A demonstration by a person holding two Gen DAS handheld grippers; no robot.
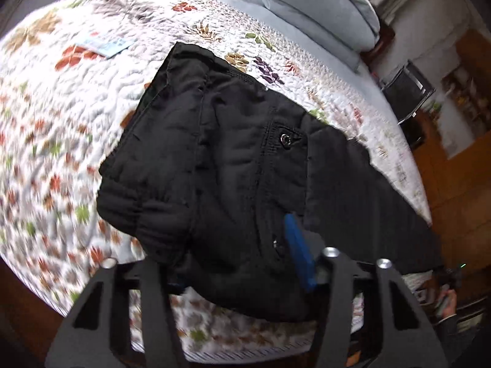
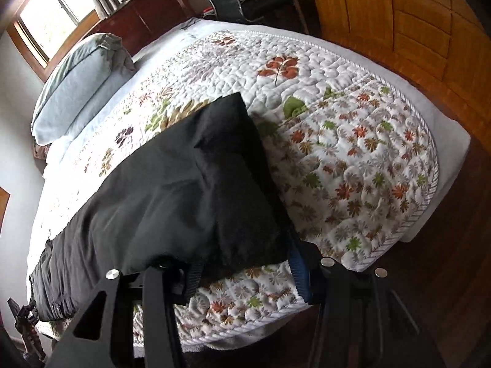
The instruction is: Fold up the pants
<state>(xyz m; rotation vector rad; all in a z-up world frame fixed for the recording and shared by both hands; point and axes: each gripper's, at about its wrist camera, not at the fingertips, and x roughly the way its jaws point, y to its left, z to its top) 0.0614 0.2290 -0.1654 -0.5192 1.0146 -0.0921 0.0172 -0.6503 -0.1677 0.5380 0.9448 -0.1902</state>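
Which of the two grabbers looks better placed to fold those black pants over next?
Probably the right gripper: it sits at the leg end of the pants, which could swing over. The left gripper is at the bulky waist end, better for anchoring.

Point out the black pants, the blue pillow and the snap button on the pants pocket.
black pants (image 1: pixel 233 159), left wrist view, on the seat panel near the waistband.
blue pillow (image 2: pixel 76 86), right wrist view, on its broad top face.
snap button (image 1: pixel 286 139), left wrist view, on the metal stud at the pocket flap.
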